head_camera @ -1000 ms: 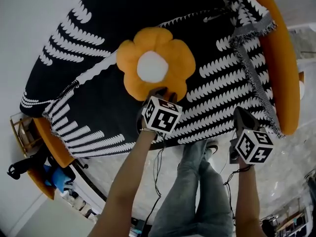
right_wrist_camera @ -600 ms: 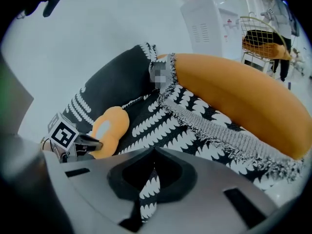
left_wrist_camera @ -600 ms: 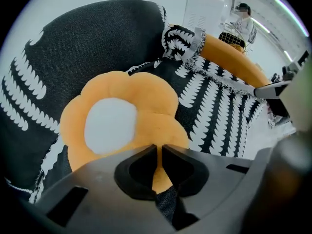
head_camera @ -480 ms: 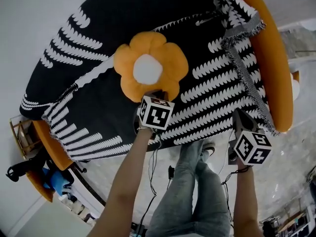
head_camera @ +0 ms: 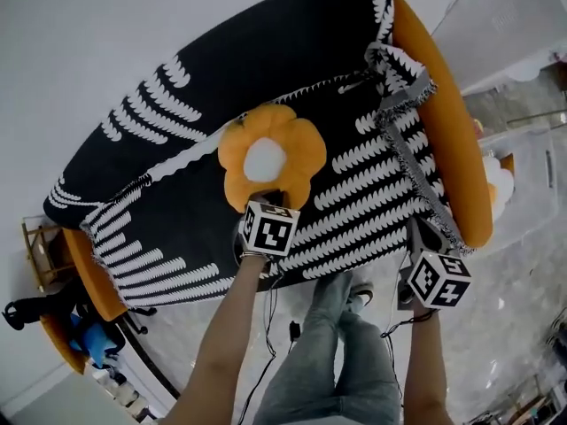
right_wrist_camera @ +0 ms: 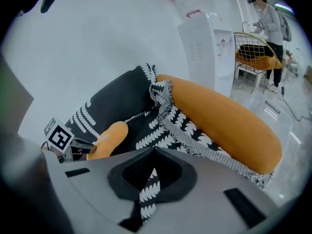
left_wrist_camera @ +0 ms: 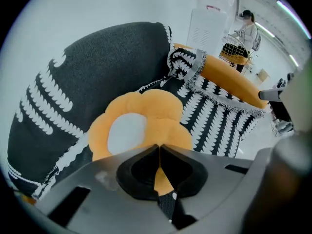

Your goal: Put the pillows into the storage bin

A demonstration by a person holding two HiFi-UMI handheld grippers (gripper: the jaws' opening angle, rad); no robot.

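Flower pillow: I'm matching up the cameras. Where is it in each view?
Head view: flower pillow, centre, above the left gripper.
Left gripper view: lower centre, pinched in the fingers.
Right gripper view: left of centre, edge-on.
Shared landmark: the orange sofa arm.

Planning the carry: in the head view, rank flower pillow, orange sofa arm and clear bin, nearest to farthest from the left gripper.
1. Flower pillow, pinched in the left gripper's just-closed jaws.
2. Orange sofa arm, right.
3. Clear bin, beyond it.

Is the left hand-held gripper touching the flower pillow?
Touching. The left gripper view shows the hand-held gripper shut on the pillow, pinching its orange edge.
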